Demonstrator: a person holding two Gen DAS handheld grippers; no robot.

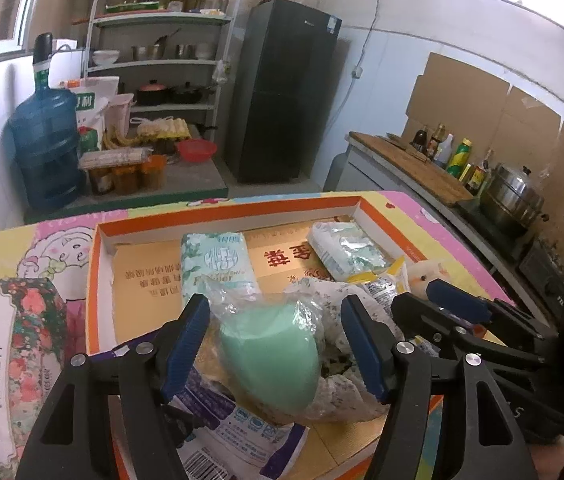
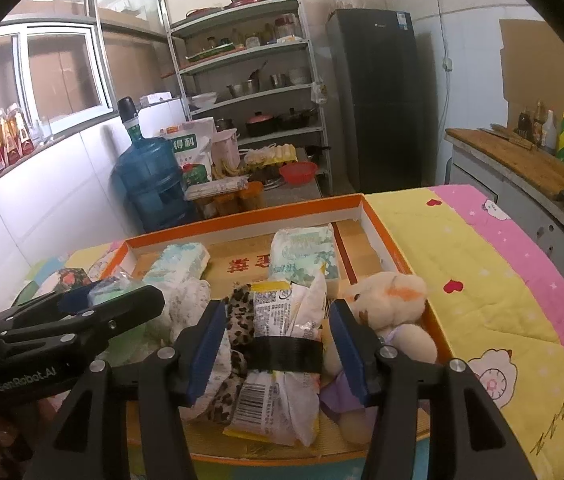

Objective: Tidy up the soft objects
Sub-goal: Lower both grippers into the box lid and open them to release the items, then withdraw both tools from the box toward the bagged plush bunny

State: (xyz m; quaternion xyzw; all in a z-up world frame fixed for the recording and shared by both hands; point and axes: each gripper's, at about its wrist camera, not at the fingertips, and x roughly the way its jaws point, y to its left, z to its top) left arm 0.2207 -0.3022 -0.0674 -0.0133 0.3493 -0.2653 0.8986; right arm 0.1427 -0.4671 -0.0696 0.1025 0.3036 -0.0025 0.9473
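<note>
Left wrist view: the left gripper [image 1: 276,344] is hovering in the tray [image 1: 100,248], jaws apart around the green sponge [image 1: 274,360] in crinkly plastic; the wrap may be slipping. Right wrist view: the right gripper [image 2: 278,354], jaws apart, is straddling the banded packet [image 2: 282,356], risking nudging the plush toy [image 2: 390,308]

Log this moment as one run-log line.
left gripper: open around green sponge in plastic bag | right gripper: open around yellow snack packet | both items in orange tray

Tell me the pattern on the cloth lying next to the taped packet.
Leopard print, brown and black spots on tan cloth. It shows best in the right wrist view, left of the packet.
</note>
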